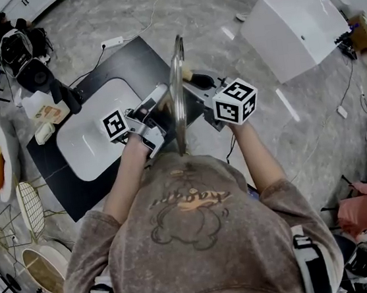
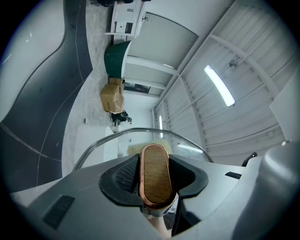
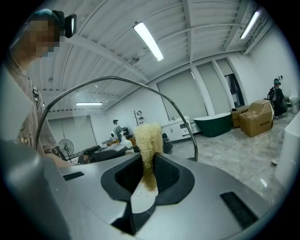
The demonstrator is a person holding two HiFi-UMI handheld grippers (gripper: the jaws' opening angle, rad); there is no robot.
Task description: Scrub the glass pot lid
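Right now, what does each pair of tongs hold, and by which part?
Left tongs: the glass pot lid, by its wooden handle. Right tongs: a pale fibrous scrubber, pinched at its lower end.

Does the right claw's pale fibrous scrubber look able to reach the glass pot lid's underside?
Probably yes: the left claw holds the round glass pot lid upright by its wooden knob, and the right claw's pale fibrous scrubber faces its underside, unobstructed.

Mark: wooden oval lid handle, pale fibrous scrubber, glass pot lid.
wooden oval lid handle (image 2: 155, 176): left gripper view, face centre.
pale fibrous scrubber (image 3: 149, 136): right gripper view, frayed top.
glass pot lid (image 1: 177, 97): head view, rim.
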